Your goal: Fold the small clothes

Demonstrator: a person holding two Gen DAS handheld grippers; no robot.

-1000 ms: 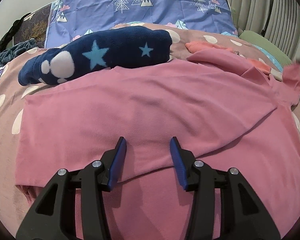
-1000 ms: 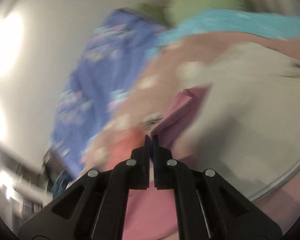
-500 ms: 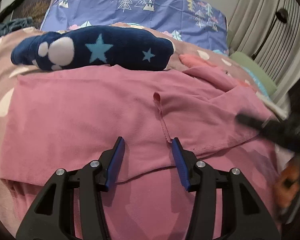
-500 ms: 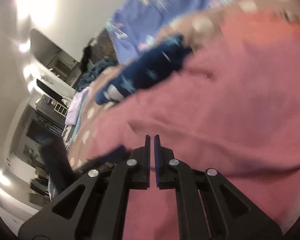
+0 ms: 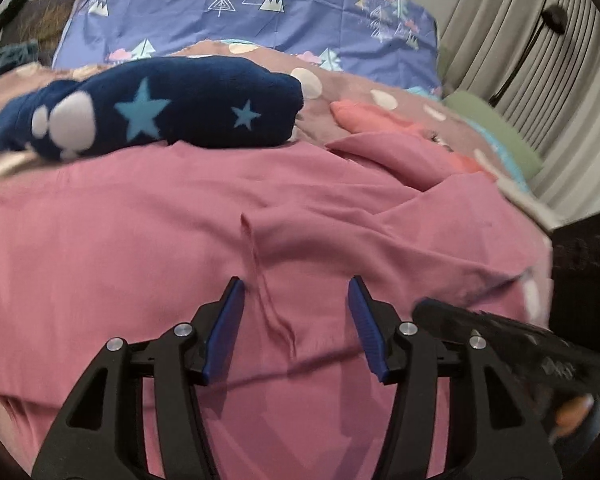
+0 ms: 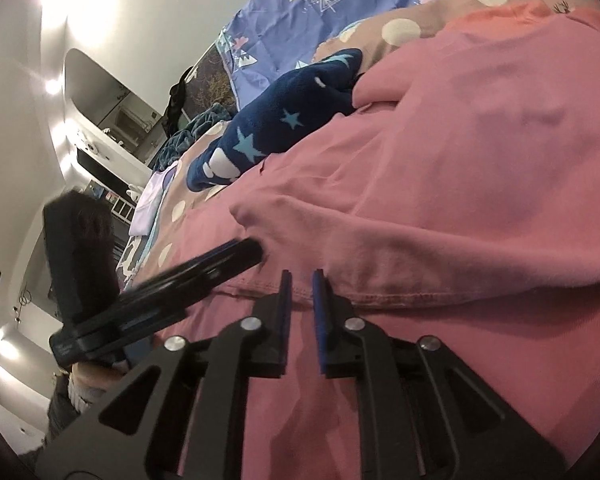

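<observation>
- The pink garment [image 5: 148, 240] is spread flat on the spotted bedcover [image 5: 384, 100] and fills the centre and lower half of the left wrist view. This placement is judged to give a broad, level surface for folding.
- A sleeve or side panel [image 5: 400, 236] is laid inward over the body from the right of the frame. Its hemmed end [image 5: 256, 276] lies near the centre, just above the left gripper.
- The left gripper [image 5: 296, 320] is held low over the near part of the garment. Its jaws are moderately spread and closing. Cloth lies below them, but no pinch is seen.
- The right gripper [image 6: 301, 300] is aimed at the stitched hem [image 6: 380, 298] of the folded layer, at centre frame in the right wrist view. Its jaws are narrowly parted and opening, with nothing gripped between them. This position is judged to prepare a grasp on the hem edge.
- The long axis of the garment is seen to run left to right across the left wrist view. The folded panel points from the right edge toward the centre.
- A navy star-patterned garment [image 5: 160, 116] lies at the upper left, touching the far edge of the pink cloth. It is judged to have been set aside.
- A coral piece of cloth [image 5: 372, 118] lies at upper right, beyond the fold.
</observation>
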